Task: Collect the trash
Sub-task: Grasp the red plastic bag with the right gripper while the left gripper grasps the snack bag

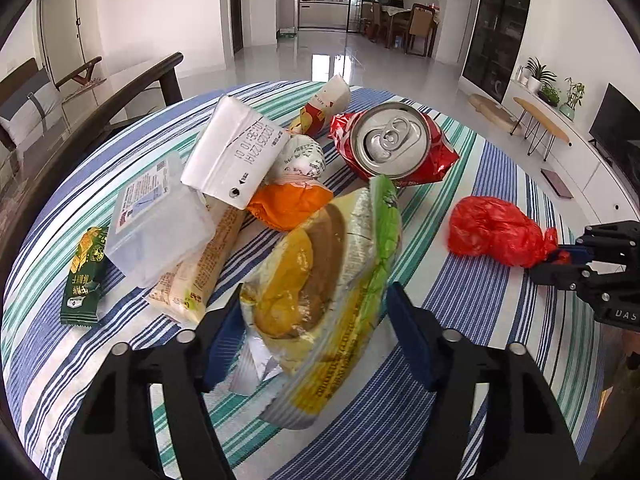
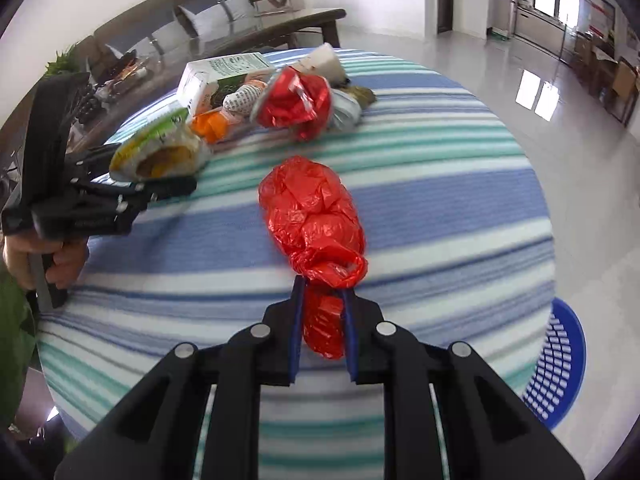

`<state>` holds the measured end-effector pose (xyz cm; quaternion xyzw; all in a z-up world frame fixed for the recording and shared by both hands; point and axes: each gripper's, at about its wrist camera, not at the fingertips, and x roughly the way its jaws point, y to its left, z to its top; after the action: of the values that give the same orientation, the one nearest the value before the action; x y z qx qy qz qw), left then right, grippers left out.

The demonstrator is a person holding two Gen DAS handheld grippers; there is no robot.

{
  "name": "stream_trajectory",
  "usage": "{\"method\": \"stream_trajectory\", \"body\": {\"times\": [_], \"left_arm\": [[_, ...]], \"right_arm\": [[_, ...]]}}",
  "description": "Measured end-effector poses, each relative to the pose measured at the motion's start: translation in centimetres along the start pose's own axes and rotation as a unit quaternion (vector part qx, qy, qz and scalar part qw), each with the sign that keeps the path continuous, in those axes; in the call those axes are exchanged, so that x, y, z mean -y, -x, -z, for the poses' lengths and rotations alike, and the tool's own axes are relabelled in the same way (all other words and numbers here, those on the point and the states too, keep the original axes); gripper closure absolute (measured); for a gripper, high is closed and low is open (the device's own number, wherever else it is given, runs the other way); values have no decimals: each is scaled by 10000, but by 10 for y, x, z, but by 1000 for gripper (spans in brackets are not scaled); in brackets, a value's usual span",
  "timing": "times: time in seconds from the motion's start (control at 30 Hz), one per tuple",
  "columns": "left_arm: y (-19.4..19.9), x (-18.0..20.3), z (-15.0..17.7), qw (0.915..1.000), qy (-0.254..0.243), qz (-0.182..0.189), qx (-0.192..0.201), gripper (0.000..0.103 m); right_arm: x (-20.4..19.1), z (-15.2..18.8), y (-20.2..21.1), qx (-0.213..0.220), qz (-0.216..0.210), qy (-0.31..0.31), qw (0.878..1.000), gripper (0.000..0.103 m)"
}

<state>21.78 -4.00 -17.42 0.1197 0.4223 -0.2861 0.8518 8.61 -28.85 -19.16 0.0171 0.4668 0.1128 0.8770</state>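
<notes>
With my right gripper [image 2: 323, 312] clenched on the red bag [image 2: 310, 208] and my left gripper [image 1: 316, 320] half-closed around a bread wrapper [image 1: 320, 280], nothing is binned: can [image 1: 390, 138], carton [image 1: 236, 152] and wrappers remain on the table [image 1: 500, 320], basket [image 2: 560, 364] alongside.

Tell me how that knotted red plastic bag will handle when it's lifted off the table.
The red plastic bag looks thin and crinkled, so probably floppy and light. The right claw pinches only its tail, so the bulk will likely dangle and swing. Glossy film may slip.
</notes>
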Motion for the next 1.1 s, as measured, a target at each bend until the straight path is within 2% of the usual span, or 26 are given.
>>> {"method": "stream_trajectory", "body": {"times": [0.03, 0.07, 0.13, 0.27, 0.37, 0.43, 0.47, 0.5, 0.53, 0.57, 0.67, 0.77, 0.87, 1.03, 1.1], "left_arm": [[1, 2, 1, 10000, -13, -62, 13, 55], [2, 3, 1, 10000, 5, -48, 14, 59], [8, 3, 4, 9999, 146, 72, 3, 63], [26, 16, 23, 9993, 327, 132, -87, 63], [43, 28, 44, 9986, 434, 254, -158, 62], [52, 34, 56, 9981, 479, 344, -153, 53], [55, 36, 59, 9979, 501, 394, -145, 48], [57, 37, 61, 9976, 522, 432, -138, 38], [58, 39, 63, 9975, 512, 463, -140, 30], [59, 40, 63, 9976, 454, 496, -136, 28], [58, 46, 60, 9991, 180, 354, -147, 20], [56, 51, 56, 9993, -80, 330, -144, 16], [51, 53, 52, 9992, -161, 318, -201, 16], [40, 52, 50, 9992, -142, 171, -335, 17], [37, 50, 50, 9991, -78, 150, -395, 22]], "right_arm": [[1, 4, 2, -4, -8, -13, 10000, 87], [0, 7, 5, -5, -27, -8, 10000, 87], [-1, 11, 9, -37, -100, -2, 9999, 87], [-4, 19, 14, -173, -385, -54, 9991, 87], [-12, 24, 19, -264, -598, 34, 9979, 86], [-15, 28, 21, -311, -722, 86, 9969, 76], [-16, 29, 23, -293, -771, 96, 9965, 64], [-16, 31, 25, -270, -744, 100, 9968, 49], [-16, 31, 26, -244, -677, 108, 9973, 42], [-15, 30, 28, -199, -627, 148, 9977, 38], [-15, 23, 33, -74, -652, 242, 9976, 38], [-24, 11, 34, 0, -697, 488, 9964, 38], [-37, 0, 27, -129, -658, 750, 9949, 38], [-45, -10, 6, -334, -306, 974, 9942, 38], [-47, -11, -1, -399, -230, 1011, 9938, 38]]}}
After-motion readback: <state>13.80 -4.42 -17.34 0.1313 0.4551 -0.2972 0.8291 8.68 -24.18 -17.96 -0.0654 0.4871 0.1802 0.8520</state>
